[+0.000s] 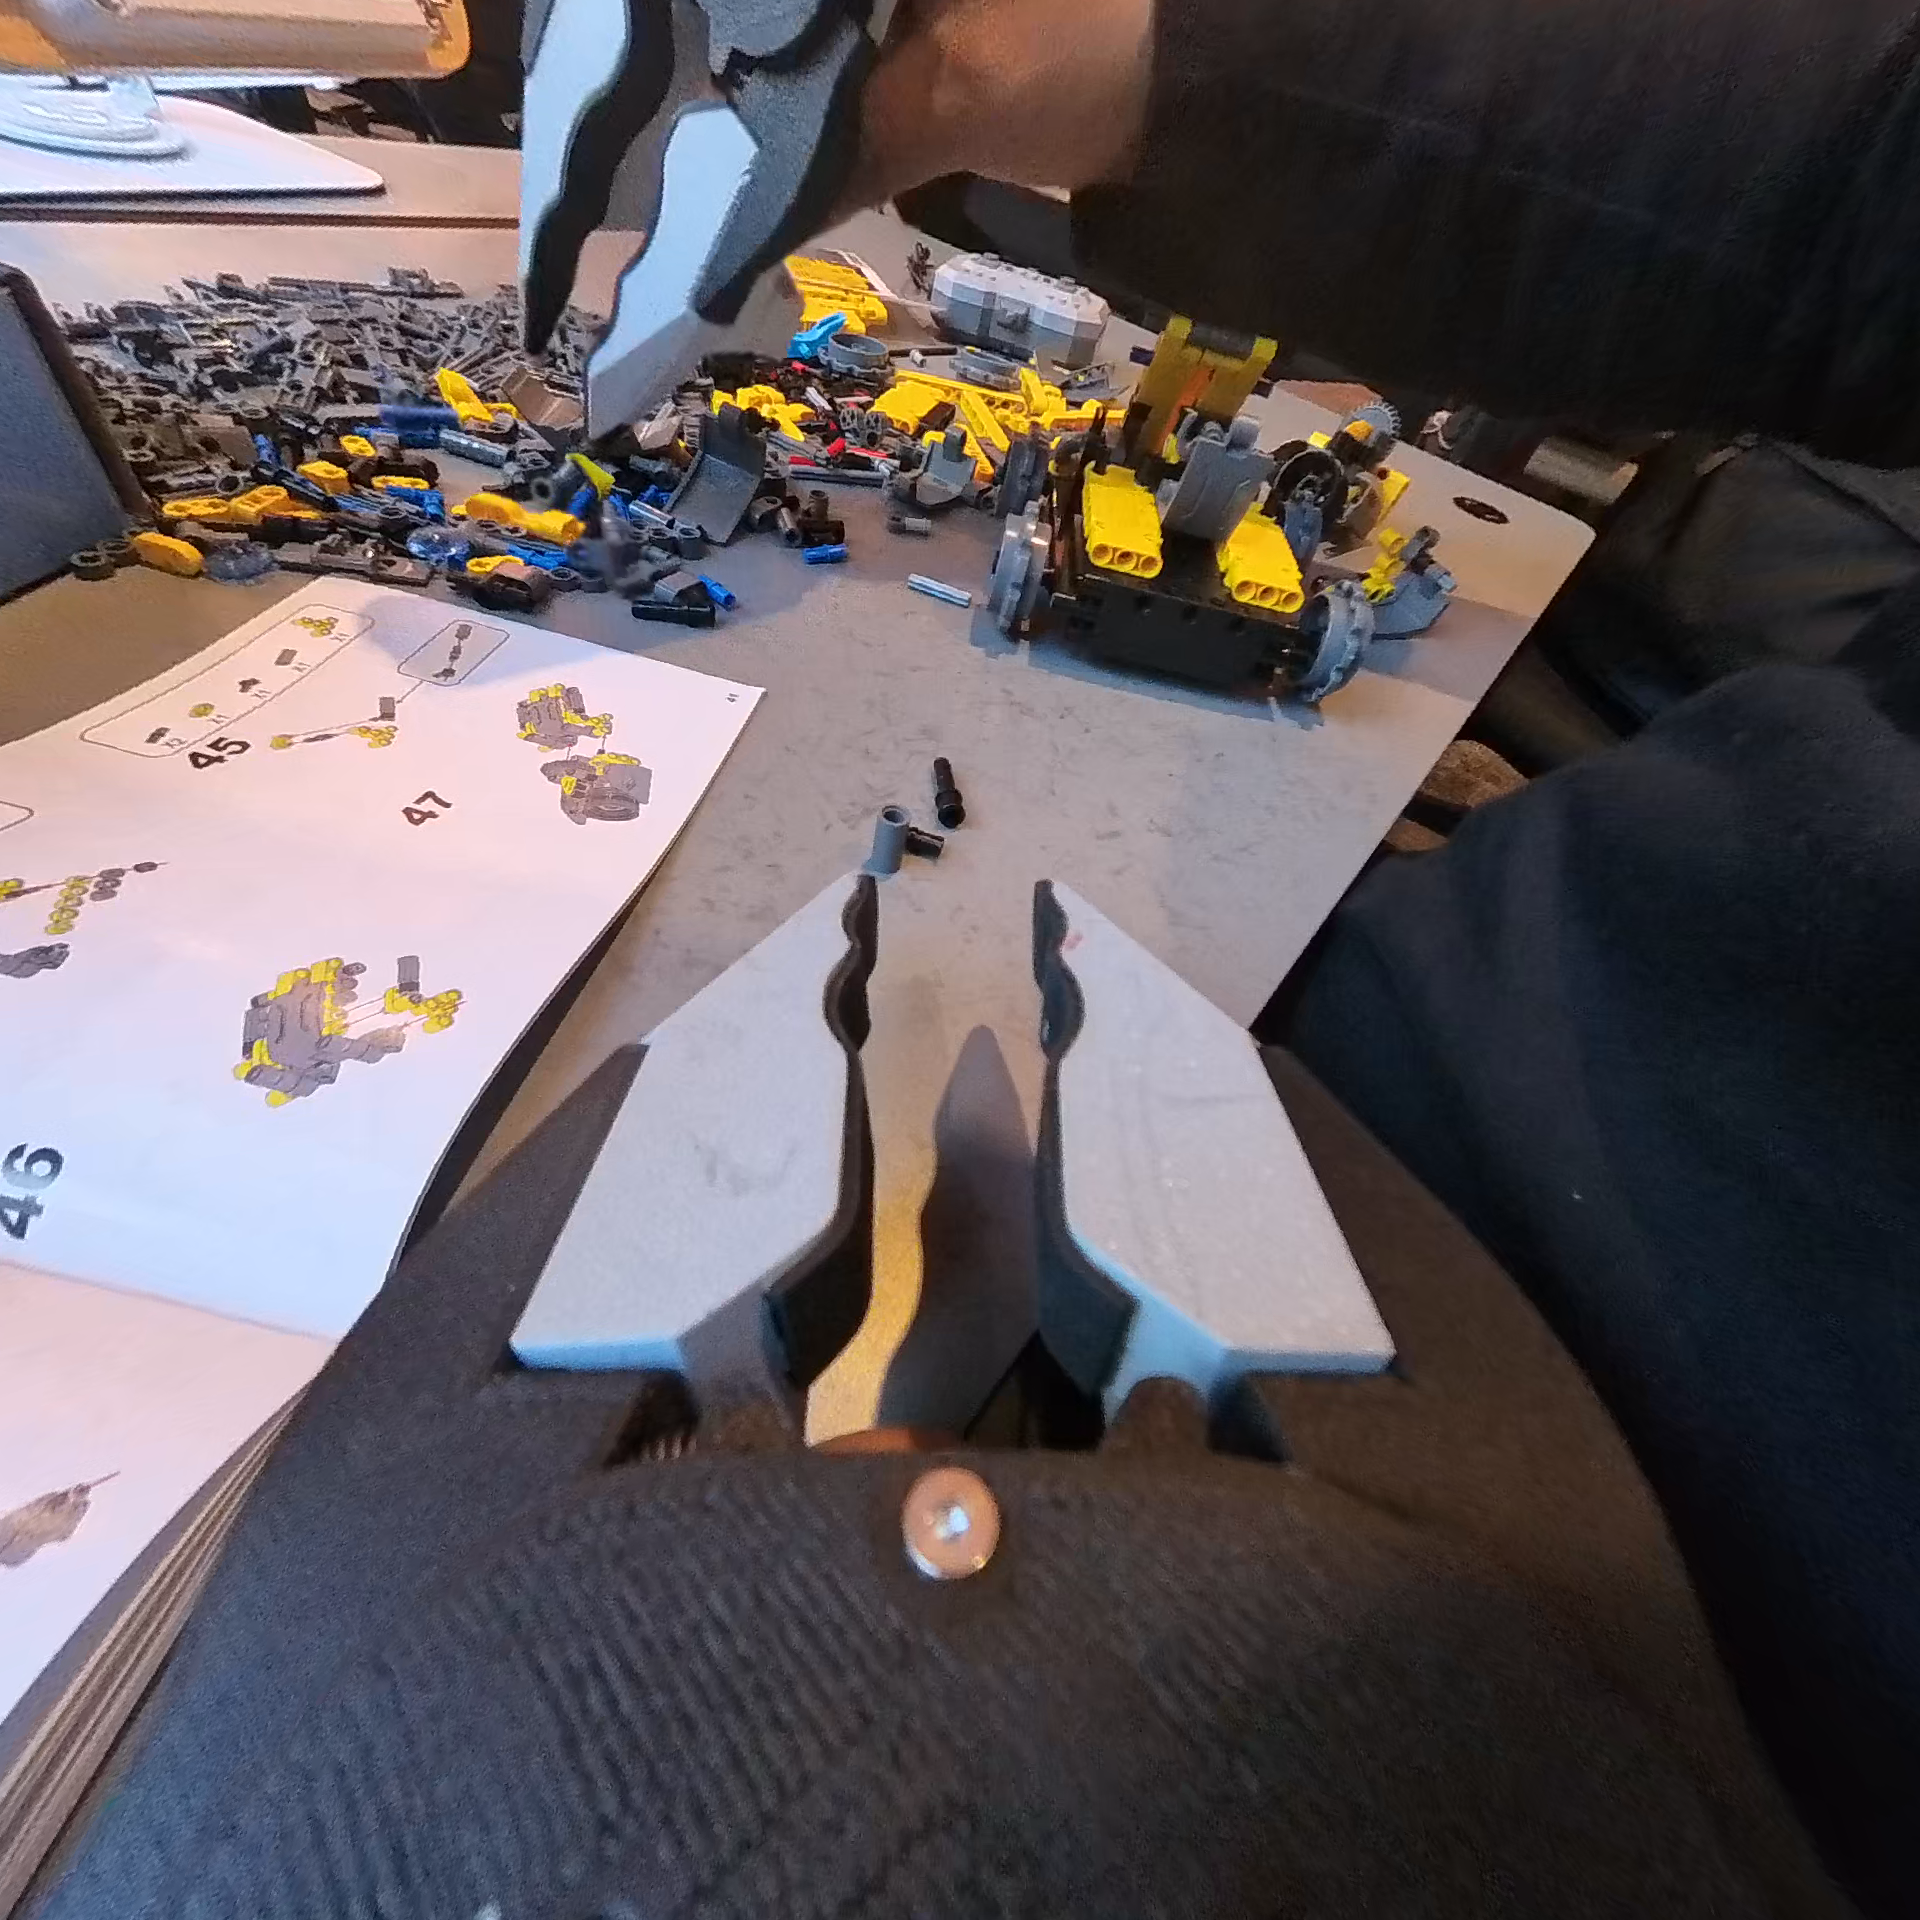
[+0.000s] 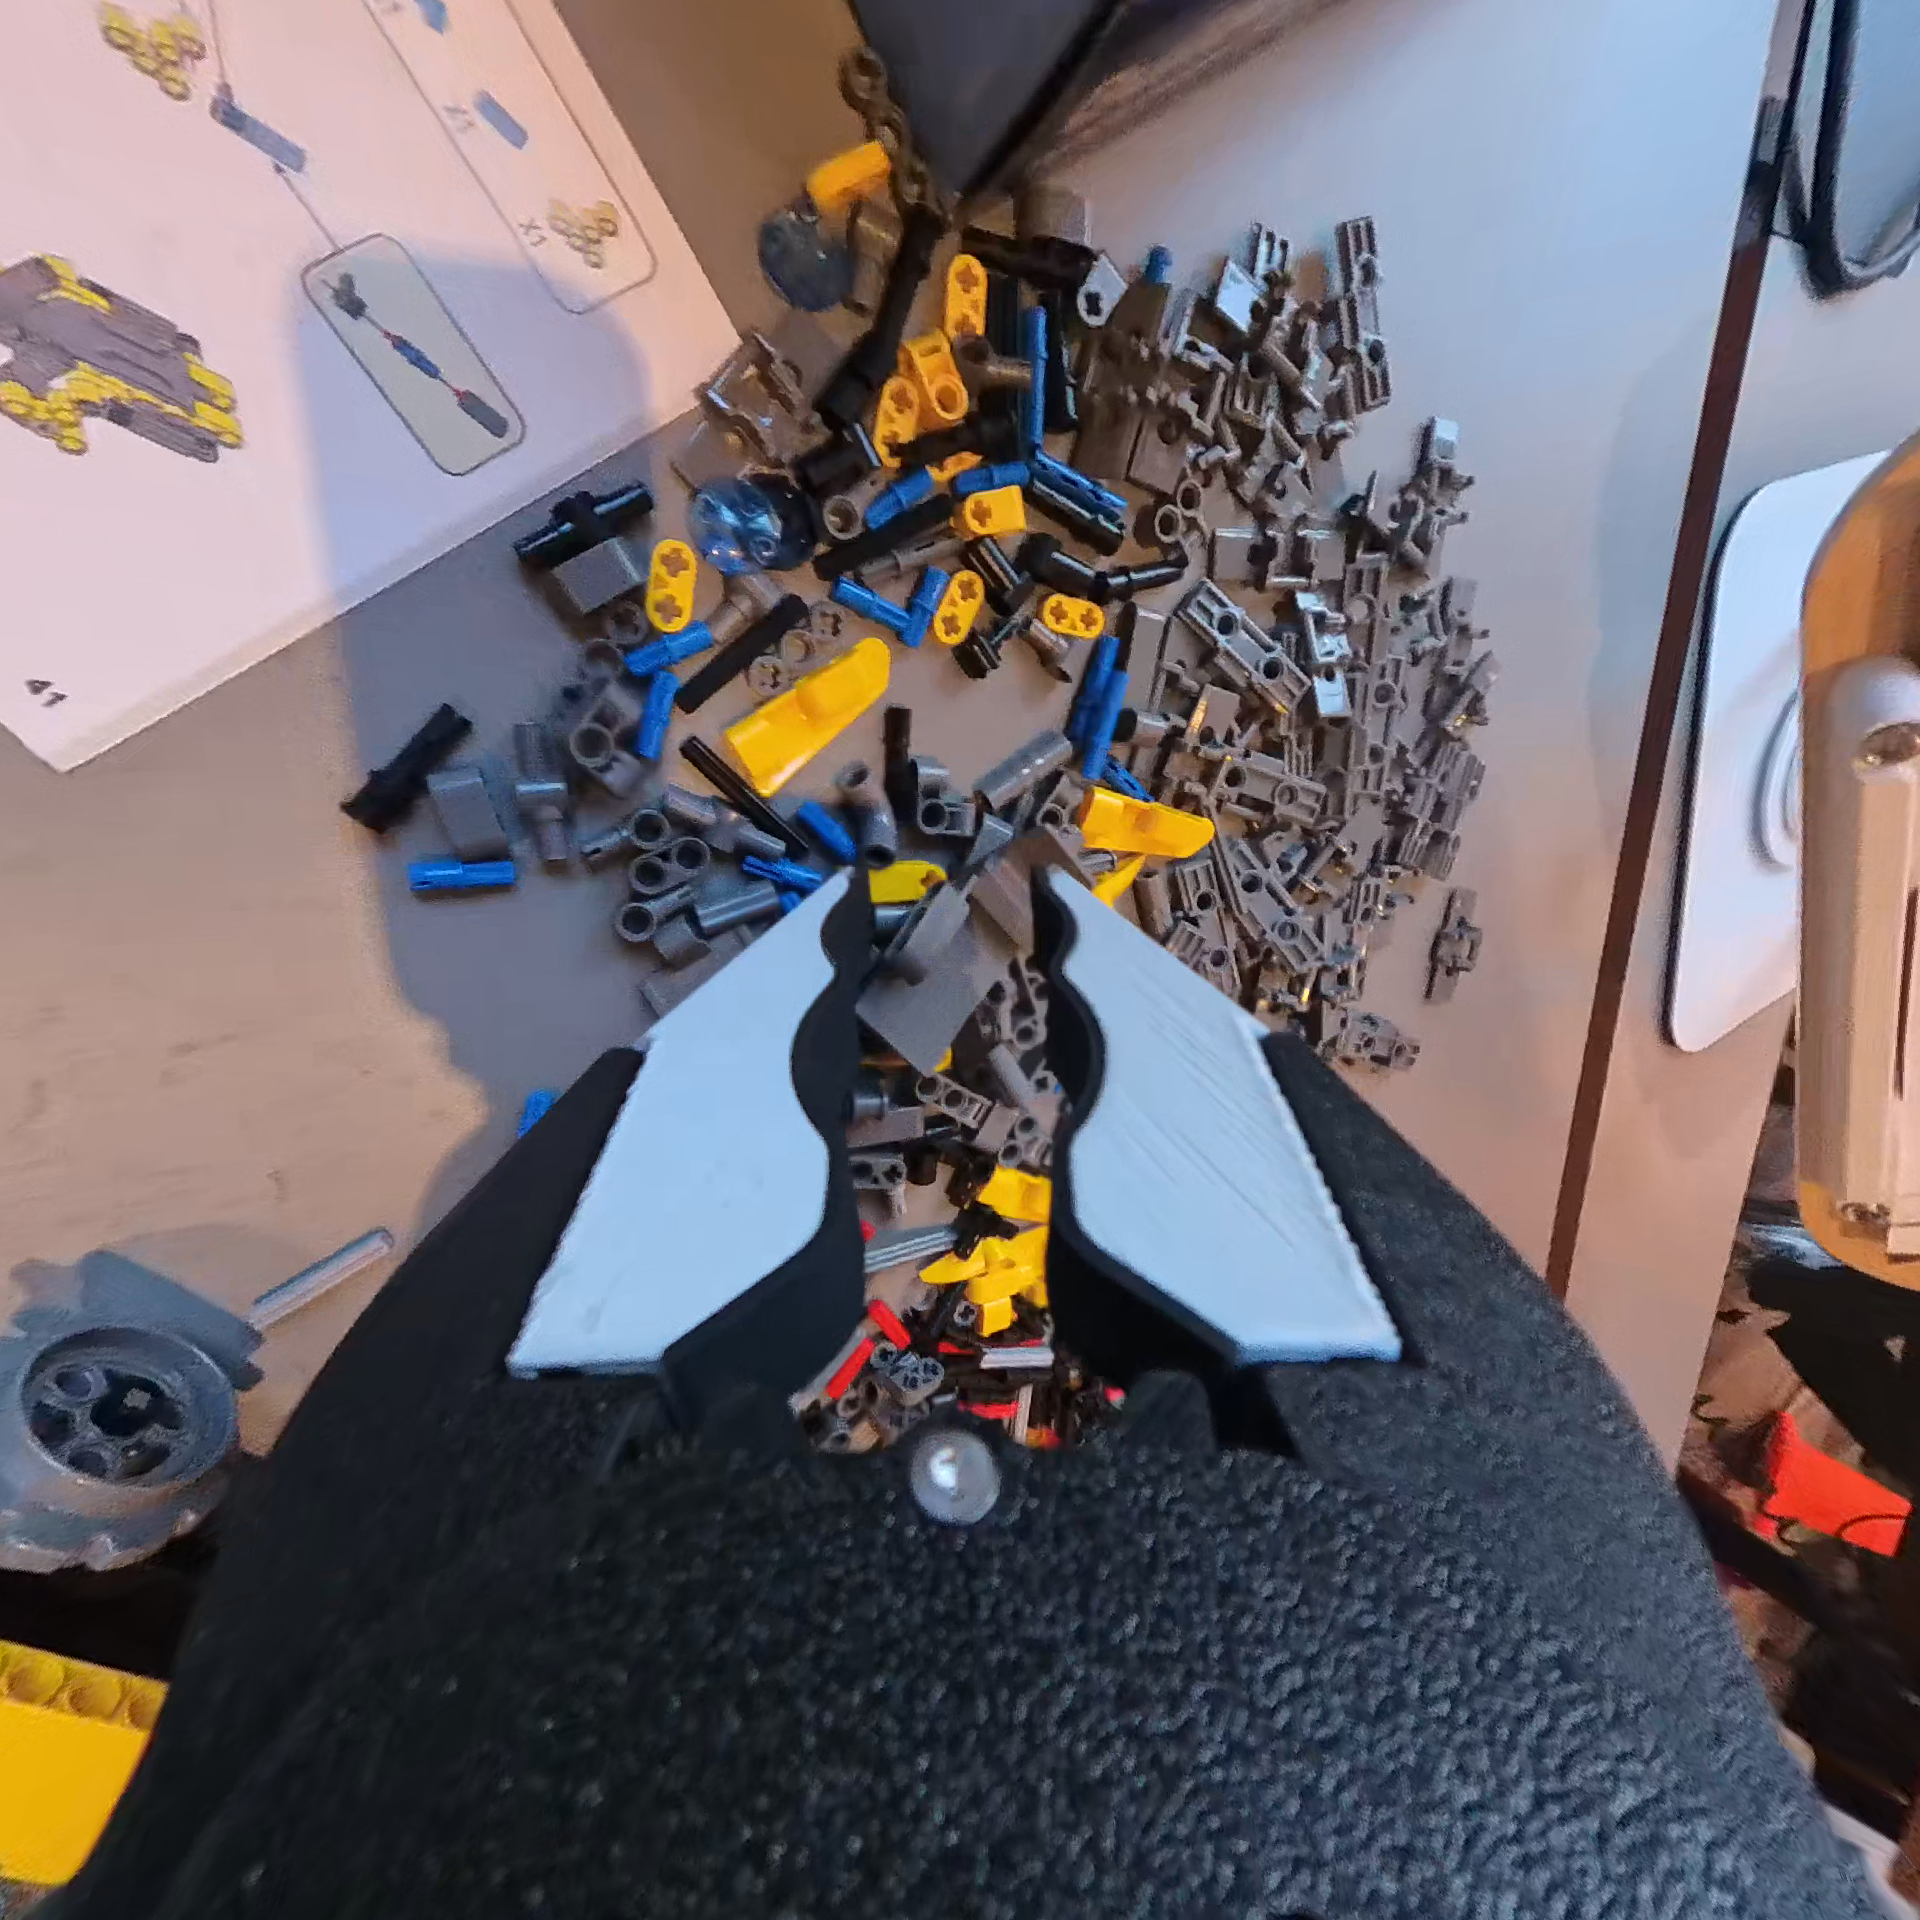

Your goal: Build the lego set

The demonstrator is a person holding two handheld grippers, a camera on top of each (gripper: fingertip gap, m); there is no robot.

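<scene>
With both sets apart and empty, the right tongs (image 2: 951,883) are lowered into the loose pile of parts (image 2: 1039,582) on the desk (image 1: 1039,727), the left tongs (image 1: 951,883) held by a grey connector (image 1: 894,834), the half-built yellow vehicle (image 1: 1184,551) unfinished beyond.

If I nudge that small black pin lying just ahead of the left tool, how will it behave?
The black pin looks round and tiny, so it will probably roll or skitter on the smooth grey table. It seems light plastic, likely stiff. The left tool stands open nearby; the grey connector beside it may get knocked too.
</scene>
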